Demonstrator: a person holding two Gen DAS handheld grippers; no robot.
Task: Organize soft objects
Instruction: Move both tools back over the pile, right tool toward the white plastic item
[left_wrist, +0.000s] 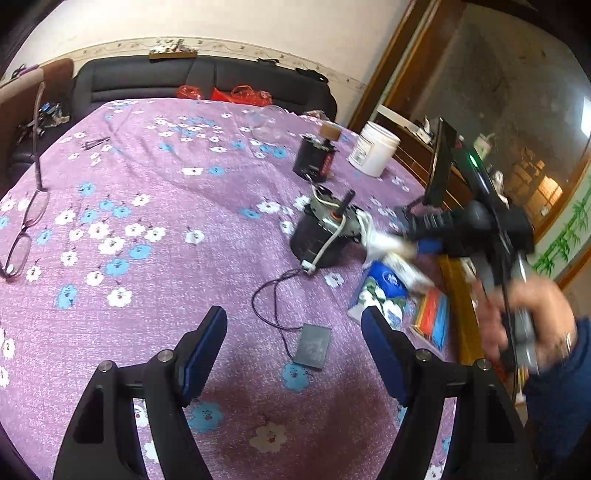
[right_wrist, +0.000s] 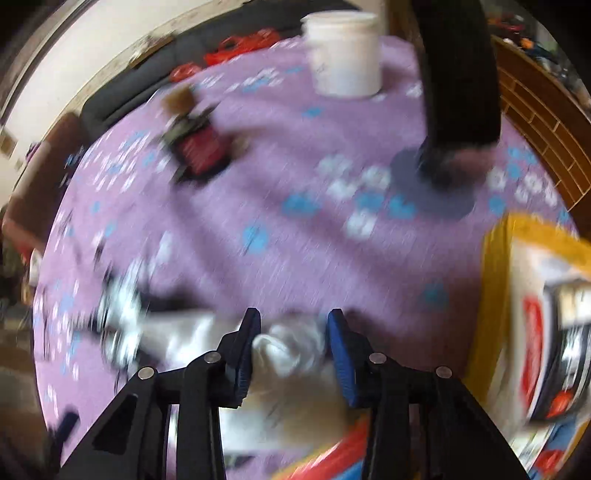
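A white crumpled soft wad (right_wrist: 291, 345) lies on the purple flowered cloth (right_wrist: 295, 240) and fills the gap between the blue pads of my right gripper (right_wrist: 293, 321); it seems to touch both pads, though the view is blurred. In the left wrist view the same gripper (left_wrist: 410, 245) reaches in from the right, held by a hand (left_wrist: 532, 317), with the white wad (left_wrist: 380, 242) at its tip. A blue and white tissue pack (left_wrist: 384, 291) lies just below it. My left gripper (left_wrist: 293, 317) hangs open over the cloth with nothing between its fingers.
A black motor (left_wrist: 321, 236) with a white cable stands beside the wad. A black and red box (left_wrist: 314, 158), a white jar (left_wrist: 375, 147), a flat dark pad (left_wrist: 312, 347) on a cord and glasses (left_wrist: 26, 229) lie around. A yellow box (right_wrist: 517, 280) and a black stand (right_wrist: 458, 74) sit to the right.
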